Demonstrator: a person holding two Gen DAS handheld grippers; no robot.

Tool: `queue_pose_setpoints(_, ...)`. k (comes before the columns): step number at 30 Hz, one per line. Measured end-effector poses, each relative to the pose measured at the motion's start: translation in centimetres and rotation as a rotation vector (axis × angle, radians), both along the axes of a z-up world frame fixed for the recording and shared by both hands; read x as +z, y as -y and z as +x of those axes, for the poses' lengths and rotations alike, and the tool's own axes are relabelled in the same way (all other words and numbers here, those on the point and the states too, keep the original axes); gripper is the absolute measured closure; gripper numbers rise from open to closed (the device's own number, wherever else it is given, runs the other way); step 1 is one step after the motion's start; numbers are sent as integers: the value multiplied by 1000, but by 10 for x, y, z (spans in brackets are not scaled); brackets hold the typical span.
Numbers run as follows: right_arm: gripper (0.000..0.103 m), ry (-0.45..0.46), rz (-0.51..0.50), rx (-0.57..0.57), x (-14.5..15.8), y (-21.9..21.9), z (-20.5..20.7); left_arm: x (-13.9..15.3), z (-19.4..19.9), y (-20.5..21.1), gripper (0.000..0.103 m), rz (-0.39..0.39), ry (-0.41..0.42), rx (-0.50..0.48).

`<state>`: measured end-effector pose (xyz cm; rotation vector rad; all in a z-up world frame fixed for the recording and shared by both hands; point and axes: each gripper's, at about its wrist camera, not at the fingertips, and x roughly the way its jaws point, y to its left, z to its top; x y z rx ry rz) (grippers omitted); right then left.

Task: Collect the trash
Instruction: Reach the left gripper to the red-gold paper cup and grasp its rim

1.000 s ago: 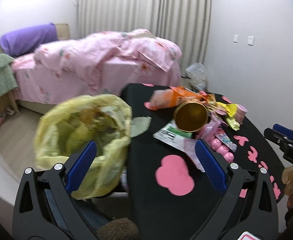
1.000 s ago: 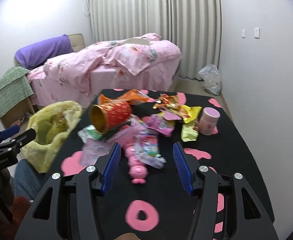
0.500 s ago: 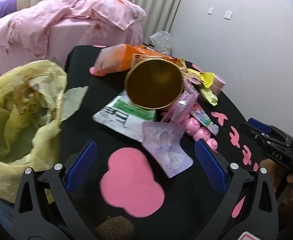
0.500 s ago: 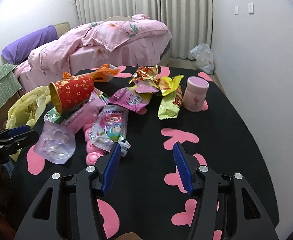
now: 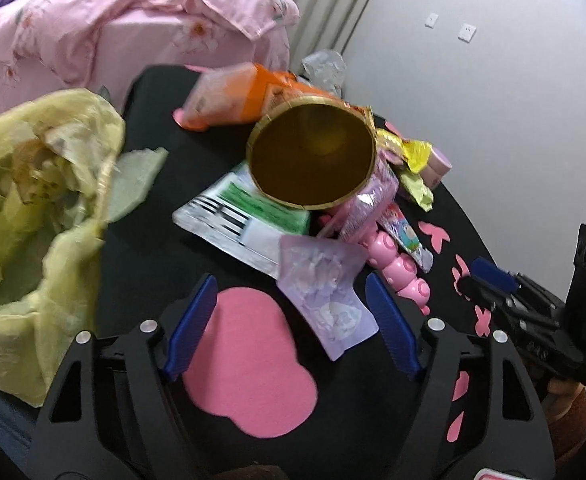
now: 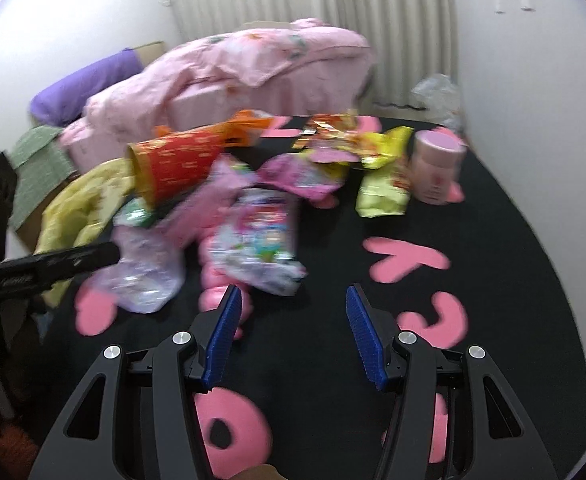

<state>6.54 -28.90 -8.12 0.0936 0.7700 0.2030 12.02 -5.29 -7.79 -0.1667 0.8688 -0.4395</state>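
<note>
**Both tongs over the trash pile, nothing gripped**

The black bench [image 5: 153, 216] carries the litter; a yellow trash bag [image 5: 33, 208] slumps at its left edge. A red cup [image 6: 177, 164] lies on its side, long axis level, gold mouth towards the left tongs [image 5: 291, 330]. These have just been closing and stand partly open, a lilac wrapper [image 5: 325, 292] between the pads, untouched. The right tongs [image 6: 291, 336] gape wide and empty over bare cloth, near a colourful snack packet [image 6: 261, 240].
</note>
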Motion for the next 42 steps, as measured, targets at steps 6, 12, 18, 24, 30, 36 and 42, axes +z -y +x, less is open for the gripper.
queue_pose_setpoints(6,51,-4,21,252,2,-56,-1,20,-5,-35,30,58,83,120)
queue_pose_setpoints(12,51,-3,-115,413,-8,-113,10,18,-2,-66,29,42,62,194)
queue_pose_setpoints(18,63,13,-259,443,-23,-149,26,13,-4,-84,25,19,55,239)
queue_pose_setpoints(24,96,40,-183,388,-9,-125,26,14,-7,-81,18,7,77,211)
queue_pose_setpoints(30,98,61,-73,278,21,-72,16,18,-6,-59,9,-4,102,142)
queue_pose_setpoints(36,98,115,-52,149,40,-25,6,39,22,-14,9,-9,137,-3)
queue_pose_setpoints(42,98,83,-28,64,27,2,6,41,61,17,11,-55,95,-40)
